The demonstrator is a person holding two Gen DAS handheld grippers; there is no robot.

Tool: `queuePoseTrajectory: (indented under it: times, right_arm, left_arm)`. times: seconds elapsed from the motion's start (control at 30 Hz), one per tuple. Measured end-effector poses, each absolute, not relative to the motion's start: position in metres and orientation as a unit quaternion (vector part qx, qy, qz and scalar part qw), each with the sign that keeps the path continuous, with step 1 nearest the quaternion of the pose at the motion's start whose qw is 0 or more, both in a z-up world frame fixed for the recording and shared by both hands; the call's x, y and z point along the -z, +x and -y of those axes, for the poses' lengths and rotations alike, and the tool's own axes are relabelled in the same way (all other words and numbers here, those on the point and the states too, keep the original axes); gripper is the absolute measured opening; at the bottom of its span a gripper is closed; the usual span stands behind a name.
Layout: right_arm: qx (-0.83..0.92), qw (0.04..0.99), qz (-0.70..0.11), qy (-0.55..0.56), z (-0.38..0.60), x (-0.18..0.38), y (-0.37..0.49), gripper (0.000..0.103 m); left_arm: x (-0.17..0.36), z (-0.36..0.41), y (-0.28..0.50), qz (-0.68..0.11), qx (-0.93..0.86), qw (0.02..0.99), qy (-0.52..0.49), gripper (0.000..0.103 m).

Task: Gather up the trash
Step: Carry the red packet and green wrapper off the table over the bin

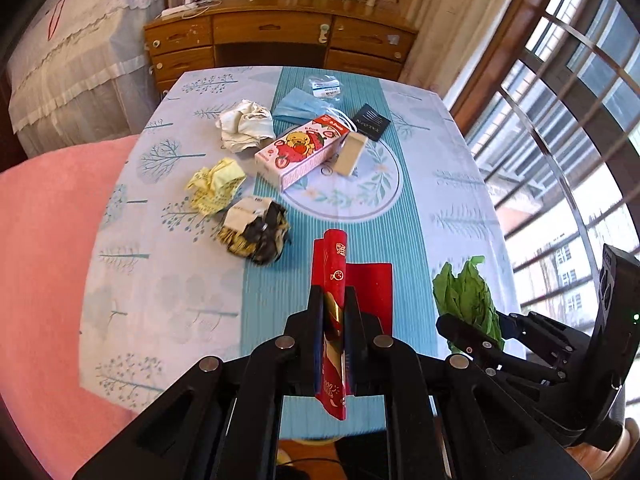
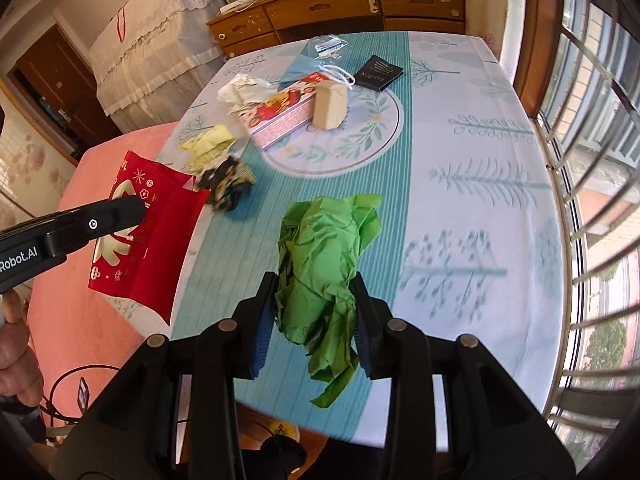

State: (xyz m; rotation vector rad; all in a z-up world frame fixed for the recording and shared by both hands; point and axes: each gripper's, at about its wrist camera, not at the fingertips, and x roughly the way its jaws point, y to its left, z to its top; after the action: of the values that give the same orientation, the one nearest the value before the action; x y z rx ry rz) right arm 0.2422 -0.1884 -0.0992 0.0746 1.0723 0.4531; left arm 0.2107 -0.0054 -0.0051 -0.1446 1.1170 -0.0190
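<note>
My left gripper (image 1: 334, 292) is shut on a red printed envelope (image 1: 334, 280), held edge-on above the near end of the table; the right wrist view shows the same red envelope (image 2: 140, 240) flat-on at the left. My right gripper (image 2: 316, 280) is shut on a crumpled green paper (image 2: 324, 252), lifted above the table; the left wrist view has that green paper (image 1: 468, 296) at the right. Left lying on the table are a yellow paper wad (image 1: 216, 186), a black-and-white wrapper ball (image 1: 256, 232), a white wad (image 1: 246, 124) and a pink carton (image 1: 304, 152).
The table (image 1: 440, 184) wears a tree-print cloth. A blue face mask (image 1: 300, 106), a clear plastic bag (image 1: 324, 86), a black card (image 1: 372, 122) and a beige block (image 1: 352, 154) lie at its far half. A pink cover (image 1: 48, 260) lies left, a wooden dresser (image 1: 276, 40) behind, barred windows right.
</note>
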Motion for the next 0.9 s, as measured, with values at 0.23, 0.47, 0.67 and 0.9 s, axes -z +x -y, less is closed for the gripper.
queuePoseTrajectory:
  times: [0.23, 0.47, 0.67, 0.9]
  right_arm:
    - [-0.186, 0.847, -0.495, 0.06, 0.164, 0.089, 0.14, 0.031]
    - [-0.169, 0.844, -0.504, 0.069, 0.146, 0.096, 0.058, 0.031]
    - [-0.158, 0.832, -0.528, 0.067, 0.141, 0.118, 0.019, 0.031]
    - [-0.129, 0.808, -0.567, 0.092, 0.154, 0.178, 0.0, 0.031]
  left_arm:
    - [-0.002, -0.021, 0.116, -0.525, 0.048, 0.849, -0.032, 0.008]
    - [0.015, -0.028, 0.045, -0.538, 0.07, 0.84, -0.002, 0.008]
    - [0.044, -0.017, 0.012, -0.558, 0.087, 0.825, 0.016, 0.008]
    - [0.111, 0.004, -0.001, -0.604, 0.101, 0.79, 0.02, 0.008]
